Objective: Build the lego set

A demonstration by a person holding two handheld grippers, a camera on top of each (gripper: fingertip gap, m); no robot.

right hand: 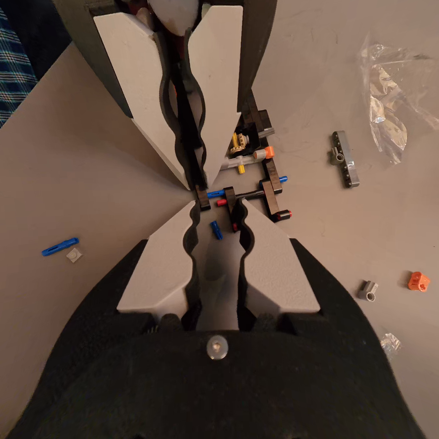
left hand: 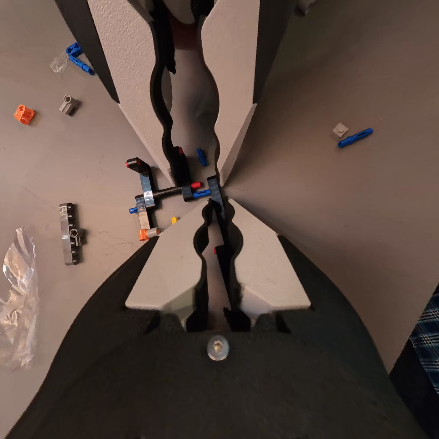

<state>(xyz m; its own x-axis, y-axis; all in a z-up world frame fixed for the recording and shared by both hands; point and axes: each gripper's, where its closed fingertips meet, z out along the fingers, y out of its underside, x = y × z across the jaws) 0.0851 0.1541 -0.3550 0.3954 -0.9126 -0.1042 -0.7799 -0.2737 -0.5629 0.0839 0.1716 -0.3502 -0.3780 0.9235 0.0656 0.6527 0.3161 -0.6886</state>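
A partly built black lego frame (left hand: pixel 145 202) lies on the grey table, with a black axle (right hand: pixel 249 194), a yellow gear part (right hand: pixel 237 142) and an orange-and-grey end (right hand: pixel 263 153). My left gripper (left hand: pixel 218 200) is shut on a thin black beam (left hand: pixel 215 190), which sits at the tip of a blue pin (left hand: pixel 201 194) sticking out of the frame. My right gripper (right hand: pixel 219 202) is open; its right finger touches another black beam (right hand: pixel 230 204) on the axle. A short blue pin (right hand: pixel 216 229) lies on the table between its fingers.
Loose parts lie around: a long blue pin (right hand: pixel 60 245) and small grey plate (right hand: pixel 74 255), a grey toothed beam (right hand: pixel 345 159), a grey connector (right hand: pixel 367 291), an orange connector (right hand: pixel 418 281), a blue piece (left hand: pixel 77 58), and a clear bag (right hand: pixel 399 95). The table edge and plaid cloth (right hand: pixel 11 71) are nearby. Both grippers' tips are close together, under 4 cm apart.
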